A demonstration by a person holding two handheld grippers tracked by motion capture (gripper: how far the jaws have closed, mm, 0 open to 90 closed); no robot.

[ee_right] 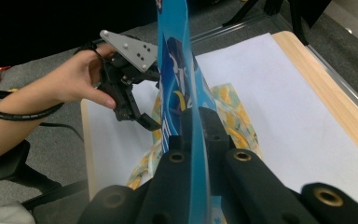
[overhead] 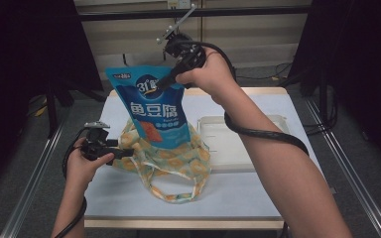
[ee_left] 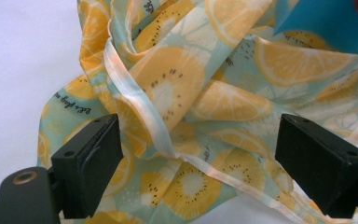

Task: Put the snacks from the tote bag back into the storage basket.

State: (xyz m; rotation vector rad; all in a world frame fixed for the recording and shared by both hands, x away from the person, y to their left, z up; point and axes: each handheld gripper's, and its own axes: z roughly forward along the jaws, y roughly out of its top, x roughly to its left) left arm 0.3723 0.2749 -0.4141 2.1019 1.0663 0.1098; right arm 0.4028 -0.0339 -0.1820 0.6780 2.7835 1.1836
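Overhead, right tongs (overhead: 159,85) pinch the blue pouch (overhead: 151,106); left tongs (overhead: 129,152) gape around the fruit-print bag (overhead: 178,158).

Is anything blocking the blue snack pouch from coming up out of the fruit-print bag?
Nothing visible does. The right gripper holds the blue pouch by its top, its lower end at the fruit-print bag; the left gripper stands open beside the bag.

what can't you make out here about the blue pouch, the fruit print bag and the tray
- Blue pouch: in the high view its lower end is hidden by the fruit-print bag, so whether it is clear of the bag is unknown; its small print is unreadable.
- Right gripper: in its own view the pouch shows edge-on, face unseen.
- White tray: the right forearm covers part of it.
- Bag's inside: hidden by folds in the left gripper view.
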